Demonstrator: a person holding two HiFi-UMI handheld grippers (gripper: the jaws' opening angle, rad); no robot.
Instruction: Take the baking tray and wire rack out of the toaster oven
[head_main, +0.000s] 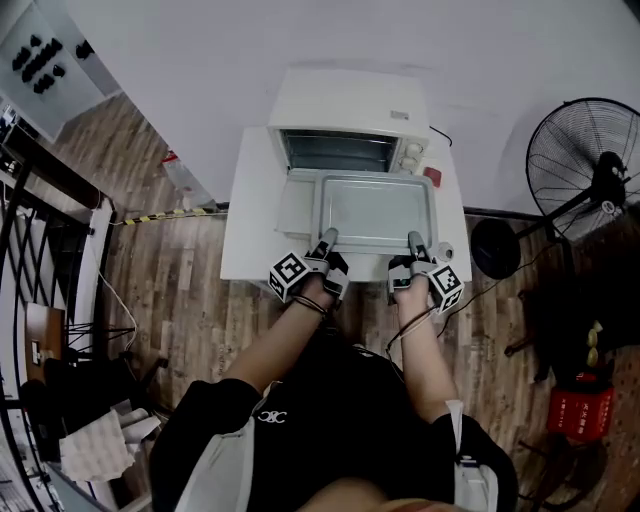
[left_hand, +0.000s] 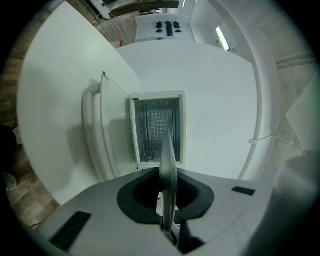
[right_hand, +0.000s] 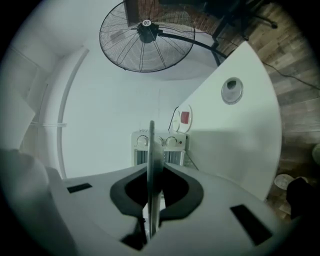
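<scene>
The bench (head_main: 245, 240) is seen from high above, steeply downward, with the oven (head_main: 350, 105) at its far edge. The oven is shared by all views: its open mouth is faced level and near from the left tool (head_main: 326, 240), its knobs from the right tool (head_main: 415, 243). The fan (head_main: 590, 165) is caught only from overhead and from the right tool.

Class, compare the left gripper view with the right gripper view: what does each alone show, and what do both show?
Only the left: the open door and the cavity. Only the right: the fan, the knobs and a red-marked item. Both: the oven, the tray edge-on, clamped between the jaws, and the white table.
</scene>
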